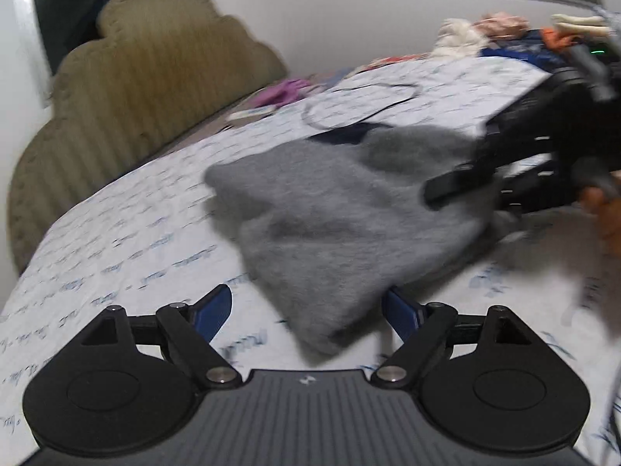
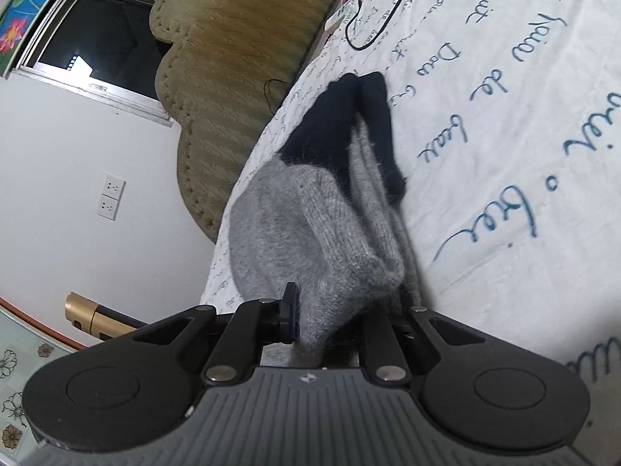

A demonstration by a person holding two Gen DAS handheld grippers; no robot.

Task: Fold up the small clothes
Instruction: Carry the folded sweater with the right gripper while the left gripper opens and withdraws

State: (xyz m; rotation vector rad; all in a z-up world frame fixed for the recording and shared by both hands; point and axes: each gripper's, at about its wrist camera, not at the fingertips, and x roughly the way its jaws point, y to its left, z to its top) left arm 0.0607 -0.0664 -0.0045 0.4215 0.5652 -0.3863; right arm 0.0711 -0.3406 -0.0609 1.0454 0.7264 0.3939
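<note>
A small grey knitted garment (image 1: 330, 217) with a dark navy band (image 2: 337, 128) lies partly lifted on the white printed bedsheet (image 1: 136, 233). My left gripper (image 1: 306, 310) is open, its blue pads either side of the garment's near corner, which hangs between them. My right gripper (image 2: 330, 318) is shut on the garment's grey end (image 2: 322, 272) and holds it up off the sheet. The right gripper also shows at the right of the left wrist view (image 1: 458, 186), with the cloth trailing from it. That view is motion-blurred.
A padded olive headboard (image 1: 128, 105) stands at the bed's far left. A black cable (image 2: 384, 11) and a white remote (image 1: 248, 114) lie on the sheet beyond the garment. A pile of clothes (image 1: 504, 35) sits at the far right. A wall socket (image 2: 110, 196) is on the white wall.
</note>
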